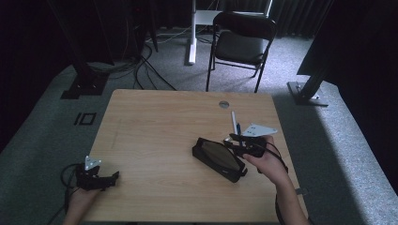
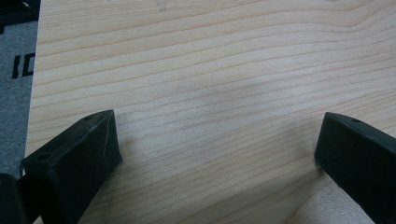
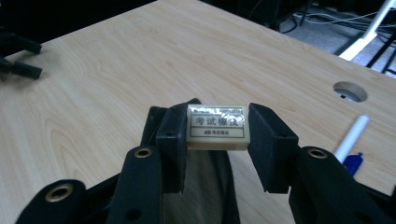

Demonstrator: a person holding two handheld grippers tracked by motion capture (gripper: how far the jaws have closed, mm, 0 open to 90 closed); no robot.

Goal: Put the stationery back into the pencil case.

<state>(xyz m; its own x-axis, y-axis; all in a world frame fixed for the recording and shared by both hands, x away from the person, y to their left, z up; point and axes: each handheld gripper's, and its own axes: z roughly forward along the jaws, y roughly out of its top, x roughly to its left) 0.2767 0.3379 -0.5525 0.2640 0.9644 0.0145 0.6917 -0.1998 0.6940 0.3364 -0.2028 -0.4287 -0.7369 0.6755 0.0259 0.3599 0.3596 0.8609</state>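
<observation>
Right gripper (image 3: 217, 140) has its jaws pinched on a small eraser (image 3: 216, 127), one pad on each short end, printed label facing the camera. Held this way it hangs clear, directly over the black pencil case (image 1: 218, 158) that lies open near the right of the worktop (image 1: 155, 140). My guess is the eraser is meant to go into the case. Two pens (image 1: 234, 123), one white, one blue, lie just beyond the case, perhaps waiting their turn.

Left gripper (image 1: 101, 178) sits idle at the near left corner, jaws spread, nothing but bare wood between them.

The high view gives the layout, but there the eraser is too small to make out. The right gripper view settles the grip and label. The left gripper view confirms the gap is empty.
</observation>
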